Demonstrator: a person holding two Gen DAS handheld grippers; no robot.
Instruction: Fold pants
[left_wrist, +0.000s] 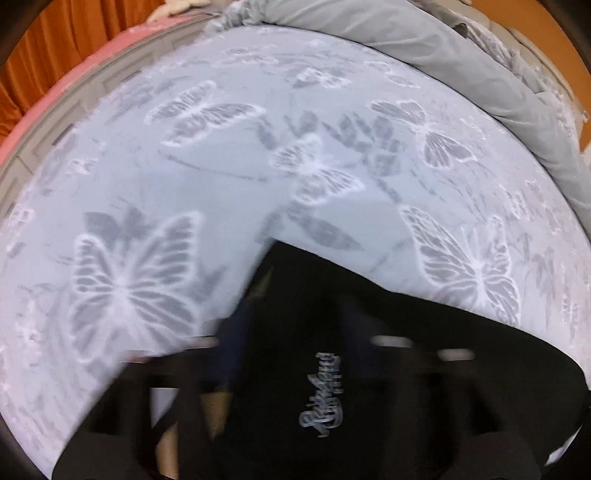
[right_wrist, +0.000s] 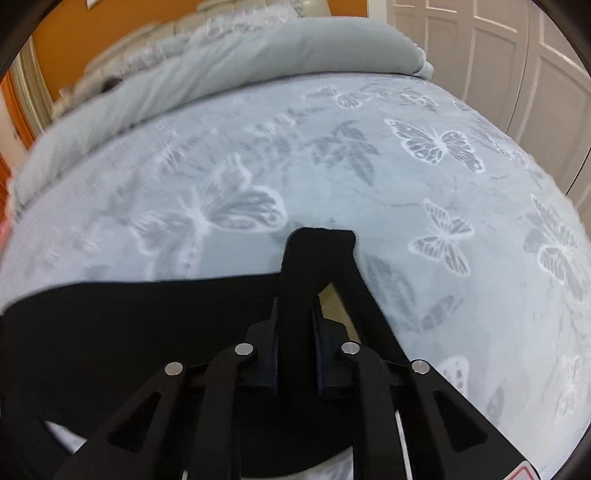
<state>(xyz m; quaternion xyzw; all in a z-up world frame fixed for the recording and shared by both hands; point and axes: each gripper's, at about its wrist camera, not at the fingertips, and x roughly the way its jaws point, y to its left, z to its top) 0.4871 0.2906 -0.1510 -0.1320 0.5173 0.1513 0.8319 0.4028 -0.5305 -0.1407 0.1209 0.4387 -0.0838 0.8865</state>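
The black pants (left_wrist: 369, 332) hang in front of the left wrist camera, a pale script logo (left_wrist: 321, 395) facing me. They drape over my left gripper (left_wrist: 291, 314), whose fingers show only as dark blurred shapes behind the cloth, closed on it. In the right wrist view my right gripper (right_wrist: 294, 314) is shut on a bunched fold of the black pants (right_wrist: 317, 251), which sticks up past the fingertips. The rest of the cloth (right_wrist: 129, 317) stretches away to the left above the bed.
The bed is covered by a pale blue blanket with white butterflies (left_wrist: 221, 166) (right_wrist: 369, 184). A rolled grey duvet (left_wrist: 480, 74) (right_wrist: 221, 66) lies along its far side. Orange curtains (left_wrist: 55, 55) hang at the left, white panelled doors (right_wrist: 517, 74) at the right.
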